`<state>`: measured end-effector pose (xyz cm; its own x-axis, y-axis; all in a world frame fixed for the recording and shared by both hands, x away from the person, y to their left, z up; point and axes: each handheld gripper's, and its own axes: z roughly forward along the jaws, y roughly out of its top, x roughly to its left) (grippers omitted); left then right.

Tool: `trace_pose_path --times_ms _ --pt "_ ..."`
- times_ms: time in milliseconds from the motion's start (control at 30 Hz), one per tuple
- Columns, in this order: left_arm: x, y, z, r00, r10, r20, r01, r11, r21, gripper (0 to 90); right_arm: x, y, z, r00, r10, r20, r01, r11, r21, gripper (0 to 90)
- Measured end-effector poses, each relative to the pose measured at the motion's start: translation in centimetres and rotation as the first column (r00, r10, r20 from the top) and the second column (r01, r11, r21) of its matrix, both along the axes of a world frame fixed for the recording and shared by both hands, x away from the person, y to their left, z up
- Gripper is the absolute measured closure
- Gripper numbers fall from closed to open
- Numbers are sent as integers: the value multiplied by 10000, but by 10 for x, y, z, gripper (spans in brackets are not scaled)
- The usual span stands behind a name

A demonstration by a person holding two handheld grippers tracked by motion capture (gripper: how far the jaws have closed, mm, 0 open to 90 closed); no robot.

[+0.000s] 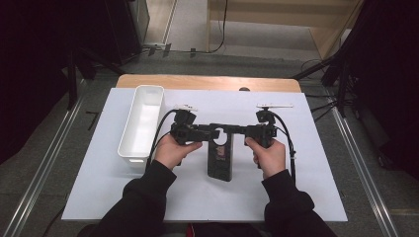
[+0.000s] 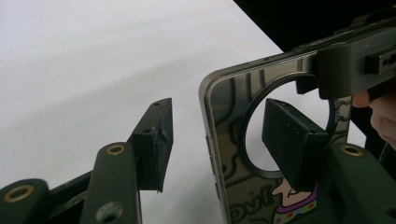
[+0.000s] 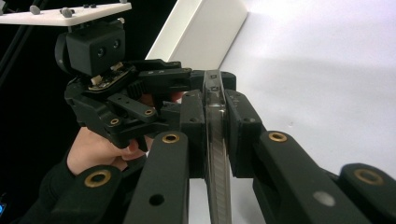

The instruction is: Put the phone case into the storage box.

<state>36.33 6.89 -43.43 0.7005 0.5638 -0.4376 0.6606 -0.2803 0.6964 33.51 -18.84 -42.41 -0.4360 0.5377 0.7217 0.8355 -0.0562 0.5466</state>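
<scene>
My right tongs [image 3: 215, 112] clamp the phone case [image 1: 220, 158] at its far end on the bench [image 1: 296, 187], long axis near-far, while my left tongs [image 2: 224, 135] straddle its left edge, not yet pinching.

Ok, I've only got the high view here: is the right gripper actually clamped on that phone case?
Observer: Yes. The right gripper has both jaws pressed flat against the phone case.
Operator: And the left one?
Observer: The left gripper straddles the case's edge, but one pad stands clear of it, with the white sheet showing in the gap.
Operator: Anything printed on the case?
Observer: A cartoon print sits below its ring.
</scene>
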Motion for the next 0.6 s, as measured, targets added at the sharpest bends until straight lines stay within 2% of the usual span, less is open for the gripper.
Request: trace_pose_path --times_ms 267,600 --pt "1 -1 -1 9997 -136 -212 135 9999 -50 480 -1 2 1 10000 37 19 -37 10000 16 773" --pt "2 0 -3 9994 -225 -255 221 9996 -170 561 -2 3 1 10000 77 52 -77 9999 81 773"
